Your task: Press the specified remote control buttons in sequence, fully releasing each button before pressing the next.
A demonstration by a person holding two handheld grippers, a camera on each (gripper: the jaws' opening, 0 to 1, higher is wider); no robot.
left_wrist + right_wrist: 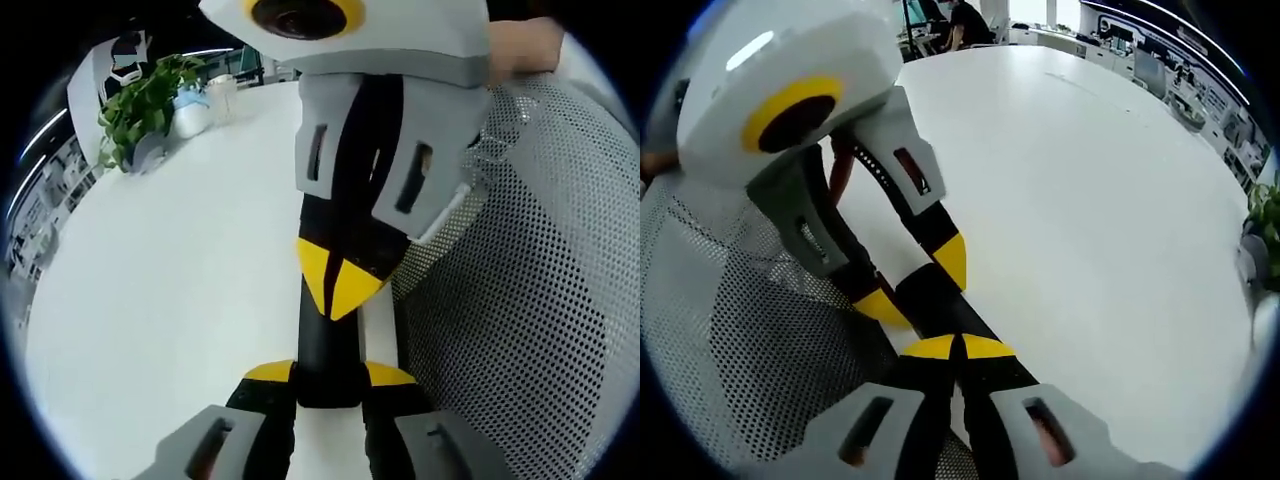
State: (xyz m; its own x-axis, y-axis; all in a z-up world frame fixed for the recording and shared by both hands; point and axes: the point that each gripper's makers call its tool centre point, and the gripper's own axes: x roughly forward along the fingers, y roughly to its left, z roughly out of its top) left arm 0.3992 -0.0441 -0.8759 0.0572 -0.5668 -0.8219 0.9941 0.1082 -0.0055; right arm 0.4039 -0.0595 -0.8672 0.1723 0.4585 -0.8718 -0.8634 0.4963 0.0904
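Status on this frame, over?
Left gripper clamped on black remote. Right gripper shut, tips down on the remote's face. Nothing in the way; mesh chair alongside.

The remote (328,350) is a slim, plain black bar, seen lengthwise in the left gripper view. It is gripped by its long sides between the yellow tips of the left tongs (328,378) and held above the white bench (180,280). The right tongs (340,285), tips pinched together, rest on its upper face. In the right gripper view the remote (935,305) runs slantwise. Its buttons cannot be made out.
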